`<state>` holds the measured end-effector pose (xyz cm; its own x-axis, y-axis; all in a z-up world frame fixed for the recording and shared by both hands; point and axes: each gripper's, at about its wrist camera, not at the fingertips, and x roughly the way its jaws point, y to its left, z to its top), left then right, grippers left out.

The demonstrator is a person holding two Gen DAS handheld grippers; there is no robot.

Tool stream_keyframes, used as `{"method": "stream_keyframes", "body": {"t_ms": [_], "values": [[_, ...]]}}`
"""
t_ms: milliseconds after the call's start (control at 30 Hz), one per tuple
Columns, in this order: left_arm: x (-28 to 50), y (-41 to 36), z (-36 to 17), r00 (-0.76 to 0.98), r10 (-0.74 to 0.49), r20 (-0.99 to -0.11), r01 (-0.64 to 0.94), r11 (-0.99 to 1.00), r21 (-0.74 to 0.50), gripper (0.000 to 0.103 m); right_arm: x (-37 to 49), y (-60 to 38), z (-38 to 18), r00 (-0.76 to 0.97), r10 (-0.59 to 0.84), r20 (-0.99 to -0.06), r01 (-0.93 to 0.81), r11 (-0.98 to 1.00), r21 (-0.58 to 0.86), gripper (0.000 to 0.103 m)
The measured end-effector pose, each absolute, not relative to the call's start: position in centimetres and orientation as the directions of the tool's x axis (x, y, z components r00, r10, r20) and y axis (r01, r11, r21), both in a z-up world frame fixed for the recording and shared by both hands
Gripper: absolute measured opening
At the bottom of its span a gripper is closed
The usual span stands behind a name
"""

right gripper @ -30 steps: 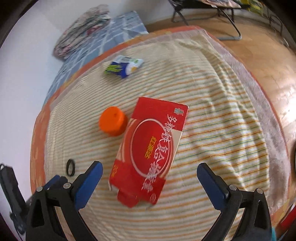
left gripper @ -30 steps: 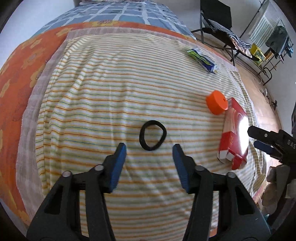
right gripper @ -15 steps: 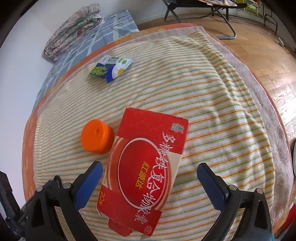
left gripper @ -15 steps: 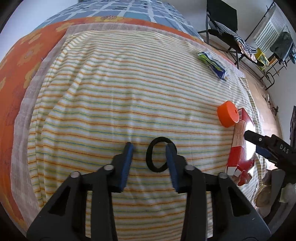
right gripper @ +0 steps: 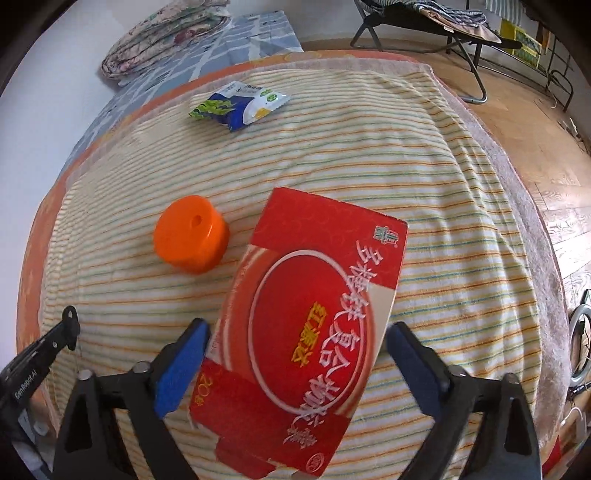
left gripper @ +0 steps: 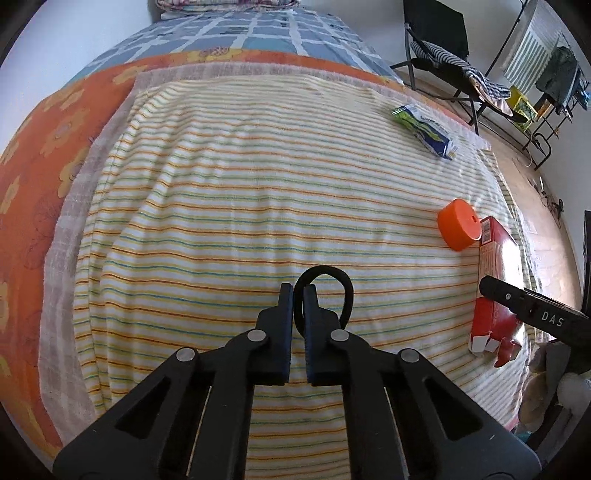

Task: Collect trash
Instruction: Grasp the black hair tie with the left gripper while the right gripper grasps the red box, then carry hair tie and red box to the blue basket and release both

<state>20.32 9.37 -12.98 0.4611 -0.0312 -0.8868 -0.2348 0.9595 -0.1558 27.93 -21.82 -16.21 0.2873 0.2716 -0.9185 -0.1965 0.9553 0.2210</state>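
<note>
My left gripper (left gripper: pixel 298 291) is shut on the left side of a black hair tie (left gripper: pixel 341 282) lying on the striped blanket (left gripper: pixel 221 206). A red flat carton (right gripper: pixel 314 321) lies on the blanket between the open fingers of my right gripper (right gripper: pixel 295 354); the left pad (right gripper: pixel 181 369) is near its edge, and the right pad (right gripper: pixel 413 369) is just beside its other edge. The carton also shows in the left wrist view (left gripper: pixel 496 280). An orange cap (right gripper: pixel 190 234) sits just left of the carton. A blue-green snack wrapper (right gripper: pixel 240 103) lies farther back.
The blanket covers a bed with an orange flowered sheet (left gripper: pixel 33 155) and a blue checked cover (left gripper: pixel 236 33). A folding chair (left gripper: pixel 443 55) and a wire rack (left gripper: pixel 546 85) stand on the wooden floor (right gripper: pixel 535 122) at the right. Folded bedding (right gripper: pixel 166 40) lies at the far end.
My left gripper moved forward and closed on the hair tie. My right gripper moved in over the red carton and narrowed its opening around it.
</note>
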Motion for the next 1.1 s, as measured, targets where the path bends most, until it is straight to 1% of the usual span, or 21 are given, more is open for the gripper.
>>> {"method": "stream_keyframes", "body": {"t_ms": [33,233,267,467,700,933,1100], "values": [[20.2,9.4,-12.8,0.465,-0.03,-0.885,-0.234,0.96,-0.155,0.003,27.7,-22.1,-16.1,0.288,0.278,-0.916,-0.2,0.953,0.226,0.087],[19.4,8.6,-11.9,0.478,-0.027,-0.878,-0.214,0.966,-0.147,0.003,26.9,-23.3,-15.8,0.274,0.318,-0.907,-0.202,0.942,0.269,0.086],[19.1,8.3,-11.6,0.483,-0.029,-0.875,-0.208,0.967,-0.146,0.003,26.7,-23.5,-15.7,0.276,0.325,-0.905,-0.202,0.94,0.276,0.084],[17.8,7.5,-10.0,0.511,-0.038,-0.859,-0.189,0.97,-0.155,0.003,25.2,-24.6,-13.9,0.315,0.348,-0.883,-0.23,0.931,0.285,0.082],[16.1,6.4,-7.9,0.543,-0.039,-0.839,-0.164,0.975,-0.151,0.003,22.8,-25.9,-11.5,0.351,0.389,-0.852,-0.275,0.913,0.303,0.082],[13.3,5.0,-6.3,0.562,-0.036,-0.826,-0.114,0.986,-0.12,0.003,19.9,-26.6,-9.7,0.338,0.447,-0.828,-0.329,0.881,0.342,0.082],[10.8,4.6,-6.0,0.559,-0.048,-0.828,-0.099,0.987,-0.124,0.003,17.3,-27.1,-9.2,0.317,0.481,-0.817,-0.367,0.857,0.362,0.082]]}}
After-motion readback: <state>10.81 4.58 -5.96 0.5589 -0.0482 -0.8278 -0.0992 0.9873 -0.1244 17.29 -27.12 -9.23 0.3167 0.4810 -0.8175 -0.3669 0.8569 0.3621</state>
